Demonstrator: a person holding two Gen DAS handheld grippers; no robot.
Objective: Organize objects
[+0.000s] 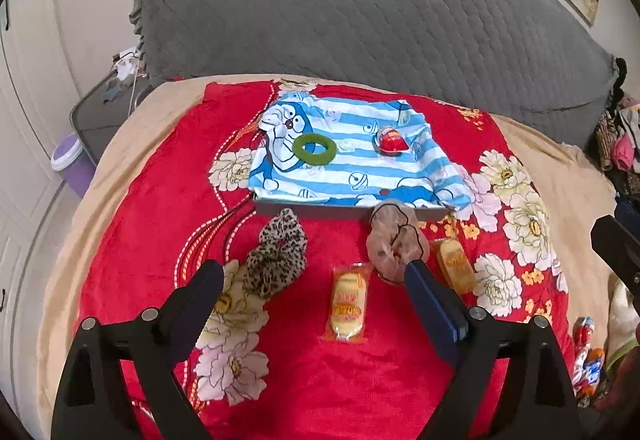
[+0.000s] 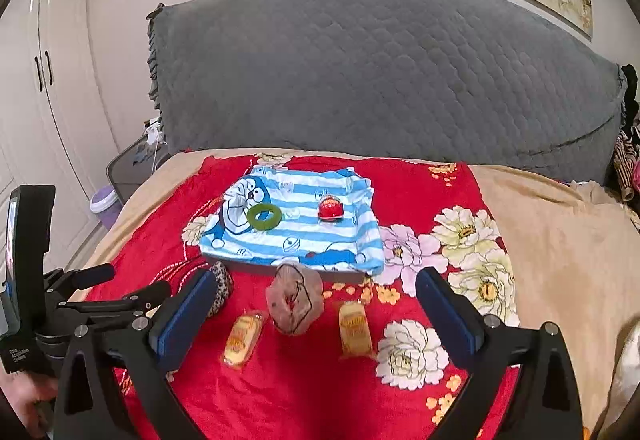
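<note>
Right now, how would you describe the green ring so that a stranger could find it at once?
On the red flowered blanket lies a blue-and-white striped cartoon cloth over a flat box. The green ring rests on its left part, beside the cartoon cat's face. It is the only green, hollow, round thing; its neighbour on the cloth is a red packet.

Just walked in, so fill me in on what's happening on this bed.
A person holds two grippers over a red floral blanket; the left gripper and right gripper are both open and empty. A green ring and red capsule toy sit on the blue-striped cartoon cloth. Two scrunchies, leopard-print and sheer pink, and two yellow wrapped snacks lie in front.
</note>
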